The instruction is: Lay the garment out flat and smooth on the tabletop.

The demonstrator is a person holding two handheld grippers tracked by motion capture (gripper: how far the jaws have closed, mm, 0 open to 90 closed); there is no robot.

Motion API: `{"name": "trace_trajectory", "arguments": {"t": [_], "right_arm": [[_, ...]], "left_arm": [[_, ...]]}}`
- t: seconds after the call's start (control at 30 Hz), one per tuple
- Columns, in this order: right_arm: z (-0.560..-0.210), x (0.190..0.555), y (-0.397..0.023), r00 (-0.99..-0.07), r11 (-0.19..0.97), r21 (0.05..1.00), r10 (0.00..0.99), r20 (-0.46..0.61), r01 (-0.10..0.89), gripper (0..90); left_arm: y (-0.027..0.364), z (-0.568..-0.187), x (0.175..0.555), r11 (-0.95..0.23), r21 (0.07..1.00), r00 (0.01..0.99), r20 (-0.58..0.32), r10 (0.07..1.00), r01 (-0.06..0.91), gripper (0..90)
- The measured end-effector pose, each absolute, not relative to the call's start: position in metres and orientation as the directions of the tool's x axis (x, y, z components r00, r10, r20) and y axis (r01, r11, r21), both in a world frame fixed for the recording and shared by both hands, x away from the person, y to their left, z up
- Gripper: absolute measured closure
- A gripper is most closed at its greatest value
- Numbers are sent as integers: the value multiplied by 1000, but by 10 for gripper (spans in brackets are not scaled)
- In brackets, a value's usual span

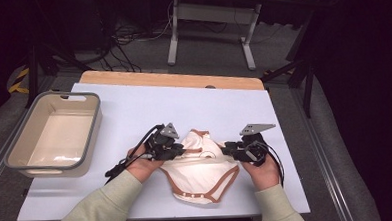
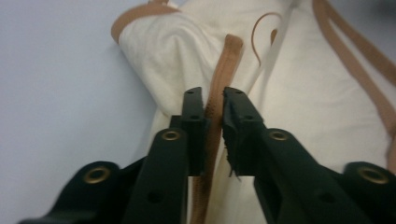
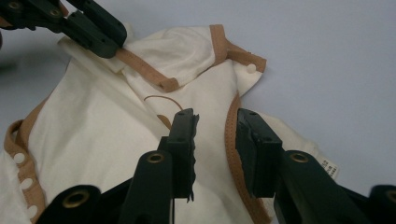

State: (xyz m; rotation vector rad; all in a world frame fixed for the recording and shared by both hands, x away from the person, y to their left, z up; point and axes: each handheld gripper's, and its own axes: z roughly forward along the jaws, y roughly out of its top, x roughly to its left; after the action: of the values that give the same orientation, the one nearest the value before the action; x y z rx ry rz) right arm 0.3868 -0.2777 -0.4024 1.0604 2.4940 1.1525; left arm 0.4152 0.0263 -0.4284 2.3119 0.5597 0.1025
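Observation:
A cream baby bodysuit with brown trim lies on the white table near the front edge, snap end toward me. My left gripper is at its upper left, and its jaws are closed on a brown trim strip of a folded-over sleeve. In the right gripper view the left gripper pinches that trim at the top left. My right gripper is at the garment's upper right, its jaws apart above the cloth, with a curved brown edge lying between them unpinched.
A beige bin with a grey rim stands empty at the table's left side. The table's far edge is a wooden strip. Beyond it are desk legs and cables on the floor.

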Motion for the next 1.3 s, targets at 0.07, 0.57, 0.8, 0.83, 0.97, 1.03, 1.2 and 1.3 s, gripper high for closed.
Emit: {"name": "trace_trajectory", "arguments": {"t": [0.07, 0.57, 0.8, 0.83, 0.97, 1.03, 1.2, 1.3], "right_arm": [[-403, 387, -278, -726, 443, 726, 679, 111, 525, 688], [-406, 397, -274, -721, 438, 732, 685, 104, 522, 691], [-405, 414, -267, -688, 409, 741, 719, 97, 532, 667], [-405, 418, -266, -681, 406, 737, 725, 100, 540, 660], [-413, 438, -258, -659, 412, 716, 746, 91, 564, 662], [-419, 448, -254, -655, 412, 703, 749, 101, 580, 662], [-430, 465, -241, -663, 453, 661, 743, 90, 598, 662], [-436, 471, -235, -662, 462, 644, 743, 95, 610, 674]], "left_arm": [[27, -431, 418, -629, 675, 894, -104, 435, 385, 870], [97, -434, 449, -405, 690, 712, -231, 663, 600, 780], [87, -432, 443, -421, 716, 739, -196, 644, 557, 670], [86, -434, 444, -422, 714, 738, -196, 645, 559, 667], [83, -439, 447, -425, 705, 737, -205, 644, 568, 656], [81, -440, 447, -432, 704, 741, -199, 641, 563, 656], [79, -438, 445, -443, 707, 754, -196, 627, 552, 663], [79, -436, 443, -455, 704, 763, -190, 618, 544, 666]]}}
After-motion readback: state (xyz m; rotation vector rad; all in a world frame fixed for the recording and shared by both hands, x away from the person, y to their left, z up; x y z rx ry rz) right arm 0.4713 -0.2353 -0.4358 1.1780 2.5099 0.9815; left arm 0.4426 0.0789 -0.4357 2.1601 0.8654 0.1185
